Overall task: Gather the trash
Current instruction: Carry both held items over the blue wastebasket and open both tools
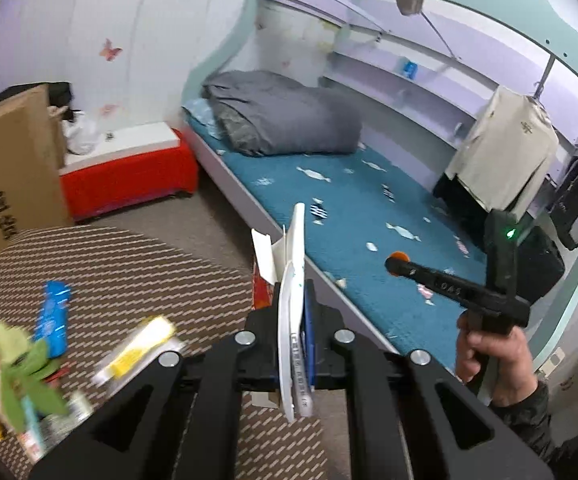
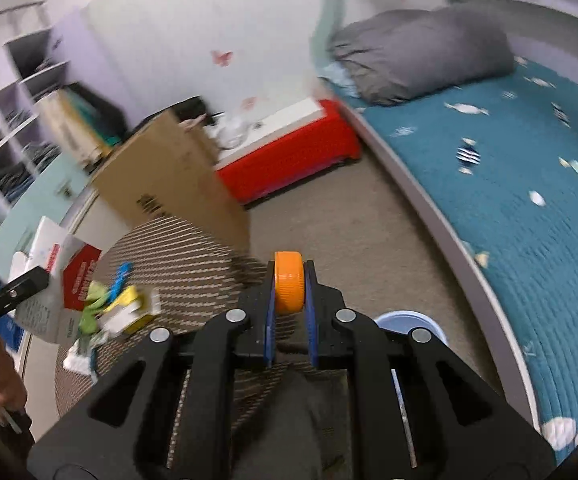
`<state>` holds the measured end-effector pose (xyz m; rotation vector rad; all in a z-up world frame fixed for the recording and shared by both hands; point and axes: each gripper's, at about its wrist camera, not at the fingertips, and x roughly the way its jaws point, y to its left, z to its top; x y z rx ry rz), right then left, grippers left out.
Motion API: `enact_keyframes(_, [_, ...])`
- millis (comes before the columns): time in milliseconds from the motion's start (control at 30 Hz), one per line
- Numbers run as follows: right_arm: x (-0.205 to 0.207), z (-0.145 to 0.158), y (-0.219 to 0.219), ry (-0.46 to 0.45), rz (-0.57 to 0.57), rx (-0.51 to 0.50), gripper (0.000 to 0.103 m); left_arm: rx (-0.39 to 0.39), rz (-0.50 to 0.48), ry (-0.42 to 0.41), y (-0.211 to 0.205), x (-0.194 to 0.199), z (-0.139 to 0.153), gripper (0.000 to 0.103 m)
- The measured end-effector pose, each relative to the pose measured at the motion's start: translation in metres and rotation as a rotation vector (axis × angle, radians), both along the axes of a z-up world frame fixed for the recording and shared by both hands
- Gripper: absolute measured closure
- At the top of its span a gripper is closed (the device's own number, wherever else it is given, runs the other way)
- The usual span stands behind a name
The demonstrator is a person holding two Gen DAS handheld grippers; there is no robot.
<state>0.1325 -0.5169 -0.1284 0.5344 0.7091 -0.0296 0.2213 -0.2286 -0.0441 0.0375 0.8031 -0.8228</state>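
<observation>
My left gripper [image 1: 293, 296] is shut on a flattened white carton [image 1: 295, 248] that sticks up between its pads. My right gripper [image 2: 289, 272] is shut on an orange bottle cap [image 2: 288, 284]. In the left wrist view the right gripper [image 1: 397, 262] reaches in over the bed edge with the orange cap [image 1: 399, 256] at its tip, a hand [image 1: 489, 356] on its grip. The right wrist view shows the left gripper [image 2: 35, 280] at the left with the white and red carton [image 2: 69, 276]. Several wrappers, blue [image 1: 51, 316], yellow [image 1: 137, 350] and green [image 1: 21, 380], lie on the round striped table [image 1: 129, 264].
A bed with a teal sheet [image 1: 369, 208] and a grey duvet [image 1: 285, 116] runs along the right. A red box with a white lid [image 1: 129, 168] and a cardboard box [image 1: 9, 184] stand by the wall. A pale blue round rim [image 2: 413, 320] shows below my right gripper. Beige carpet [image 2: 349, 224] lies between table and bed.
</observation>
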Motion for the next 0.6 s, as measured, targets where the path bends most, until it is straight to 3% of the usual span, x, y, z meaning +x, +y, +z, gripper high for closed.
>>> enact_keyframes(300, [0.019,-0.078,-0.048,0.166,-0.085,0.070,0.090,0.059,-0.069,0.110,-0.106,0.024,-0.054,0.095])
enact_keyframes(600, [0.049,-0.161,-0.065,0.312,-0.096,0.181,0.090,0.177,-0.092,0.197,-0.160,0.043,-0.119,0.095])
